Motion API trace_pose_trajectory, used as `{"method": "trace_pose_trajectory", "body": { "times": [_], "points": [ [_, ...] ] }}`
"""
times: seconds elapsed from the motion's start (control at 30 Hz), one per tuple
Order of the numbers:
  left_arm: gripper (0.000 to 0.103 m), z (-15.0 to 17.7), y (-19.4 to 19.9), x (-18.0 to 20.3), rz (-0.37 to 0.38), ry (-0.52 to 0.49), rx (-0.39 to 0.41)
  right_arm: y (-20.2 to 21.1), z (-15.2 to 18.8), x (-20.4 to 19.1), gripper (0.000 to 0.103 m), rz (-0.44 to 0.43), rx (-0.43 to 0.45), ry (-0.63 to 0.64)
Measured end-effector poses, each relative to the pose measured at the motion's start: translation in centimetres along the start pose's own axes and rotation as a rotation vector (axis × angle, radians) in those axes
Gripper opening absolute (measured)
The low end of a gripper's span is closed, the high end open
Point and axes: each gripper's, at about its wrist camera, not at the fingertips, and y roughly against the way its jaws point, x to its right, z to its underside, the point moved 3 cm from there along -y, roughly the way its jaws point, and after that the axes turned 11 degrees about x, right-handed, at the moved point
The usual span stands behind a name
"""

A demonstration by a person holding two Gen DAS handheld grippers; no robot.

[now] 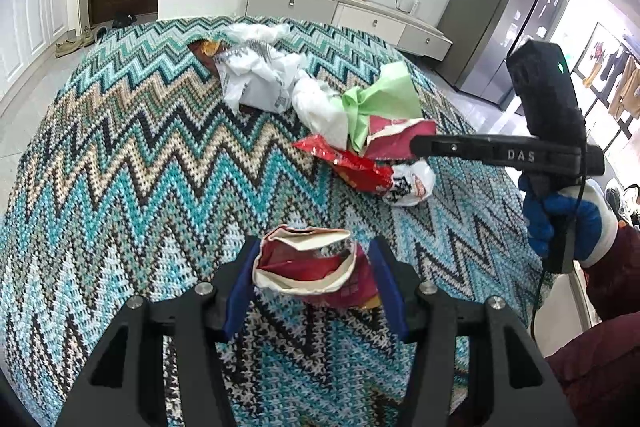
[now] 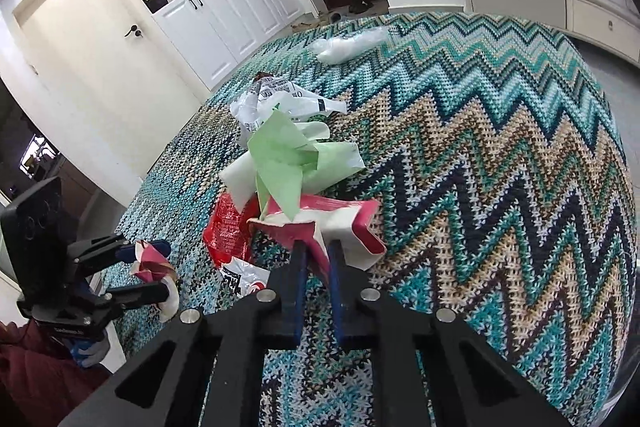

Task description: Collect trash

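Observation:
My left gripper [image 1: 312, 259] is shut on a crumpled red-and-white paper carton [image 1: 308, 267] and holds it above the zigzag cloth; it also shows in the right wrist view [image 2: 154, 261]. My right gripper [image 2: 318, 247] is shut on a torn pink-and-white carton [image 2: 320, 227] at the near end of the trash pile; it shows from the side in the left wrist view [image 1: 416, 147]. A green paper [image 2: 288, 163], a red foil wrapper [image 2: 228, 231] and white plastic bags [image 2: 280, 99] lie in the pile.
The table wears a teal zigzag knitted cloth [image 2: 480, 147]. A clear plastic bag [image 2: 348, 47] lies at its far edge. A white TV cabinet [image 1: 340, 15] and a grey fridge [image 1: 504, 19] stand beyond. White cupboards [image 2: 224, 11] line the wall.

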Motion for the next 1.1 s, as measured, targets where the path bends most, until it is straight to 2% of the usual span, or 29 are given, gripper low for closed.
{"method": "trace_pose_trajectory", "body": {
  "times": [0.13,0.33,0.47,0.67,0.83,0.97,1.1],
  "points": [
    [0.051,-1.4,0.4,0.5,0.011,0.006,0.028,0.8,-0.2,-0.8,0.005,-0.012,0.02,0.025],
    [0.049,-4.2,-0.1,3.0,0.039,-0.047,0.056,3.9,-0.2,-0.7,0.004,-0.026,0.074,0.023],
    [0.048,-6.5,-1.4,5.7,0.088,-0.072,0.059,6.9,-0.4,0.1,0.004,-0.022,0.137,0.005],
    [0.046,-9.7,-4.0,10.4,0.169,-0.129,0.054,11.9,-0.3,2.8,0.004,0.033,0.243,-0.046],
    [0.046,-12.5,-7.8,16.5,0.251,-0.197,0.041,16.2,0.5,7.3,0.004,0.144,0.331,-0.121],
    [0.044,-14.8,-12.1,23.2,0.328,-0.26,0.024,20.0,1.7,12.3,0.004,0.287,0.384,-0.212],
    [0.042,-16.5,-17.3,29.6,0.393,-0.299,-0.013,22.2,3.2,17.5,0.004,0.445,0.396,-0.307]
  ]
}}
